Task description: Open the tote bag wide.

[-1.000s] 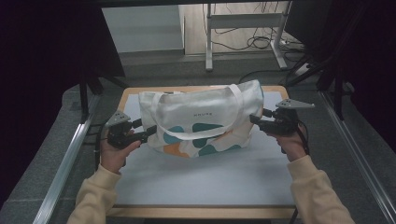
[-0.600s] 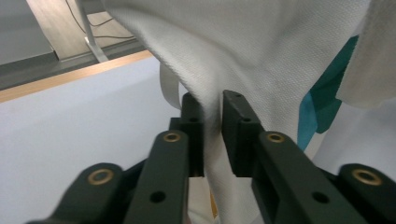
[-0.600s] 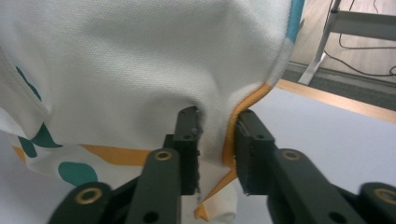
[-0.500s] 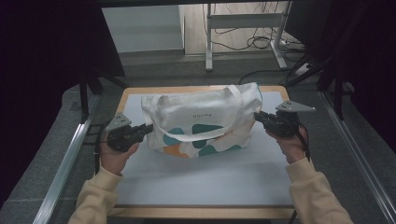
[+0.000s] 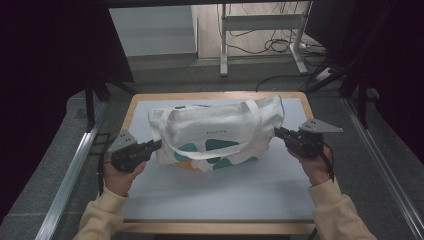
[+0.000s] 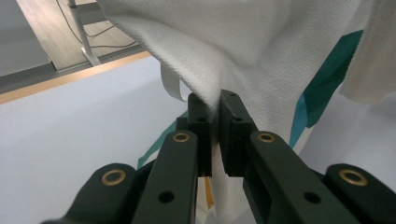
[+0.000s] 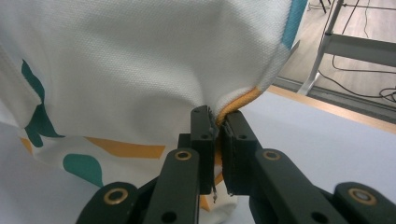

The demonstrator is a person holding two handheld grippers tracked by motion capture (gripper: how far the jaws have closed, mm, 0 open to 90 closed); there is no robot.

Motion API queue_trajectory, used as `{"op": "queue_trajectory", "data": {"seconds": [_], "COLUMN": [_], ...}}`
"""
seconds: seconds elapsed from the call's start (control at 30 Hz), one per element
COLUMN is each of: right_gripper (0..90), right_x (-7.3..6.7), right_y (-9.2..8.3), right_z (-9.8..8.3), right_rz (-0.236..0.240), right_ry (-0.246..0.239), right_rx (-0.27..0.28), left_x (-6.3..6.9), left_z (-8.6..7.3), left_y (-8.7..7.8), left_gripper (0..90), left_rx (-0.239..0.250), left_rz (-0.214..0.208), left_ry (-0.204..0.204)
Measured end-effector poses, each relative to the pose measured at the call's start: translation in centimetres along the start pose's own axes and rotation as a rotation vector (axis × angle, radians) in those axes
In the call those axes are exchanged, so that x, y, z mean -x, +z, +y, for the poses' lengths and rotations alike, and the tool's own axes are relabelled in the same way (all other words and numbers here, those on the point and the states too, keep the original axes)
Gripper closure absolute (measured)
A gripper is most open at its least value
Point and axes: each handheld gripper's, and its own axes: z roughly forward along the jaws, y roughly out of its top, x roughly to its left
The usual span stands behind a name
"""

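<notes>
Tongs clamp the bag [image 5: 215, 132]: left tongs [image 5: 156, 145] at nine o'clock, right tongs [image 5: 278, 132] at three; lift evenly, keeping cloth taut.

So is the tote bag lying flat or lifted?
Lying flat: the tote bag rests spread on the mat, both side edges pinched.

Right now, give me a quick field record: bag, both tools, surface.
bag: white tote bag with teal and orange shapes, lying on its side, strap looped across the front
left tool: shut on the bag's left edge, jaws have just been closing
right tool: shut on the bag's right edge, jaws have just been closing
surface: pale mat on a wood-edged table
</notes>
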Motion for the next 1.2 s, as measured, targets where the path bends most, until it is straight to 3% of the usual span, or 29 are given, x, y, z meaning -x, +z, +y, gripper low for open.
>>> {"op": "queue_trajectory", "data": {"seconds": [0.37,0.73,1.2], "right_gripper": [83.8,83.9,84.0], "right_x": [-0.5,-0.6,-0.7], "right_y": [0.7,1.3,2.7], "right_z": [-2.4,-3.1,-4.7], "right_rz": [0.009,0.006,0.015], "right_ry": [0.003,-0.001,0.001], "right_rx": [-0.050,-0.080,-0.157], "left_x": [0.6,0.5,0.9], "left_z": [-1.7,-2.4,-4.1], "left_y": [0.6,1.0,2.2], "left_gripper": [85.0,85.0,85.4], "left_rx": [-0.047,-0.062,-0.118], "left_rz": [-0.002,-0.005,0.016], "left_ry": [0.015,0.004,0.027]}}
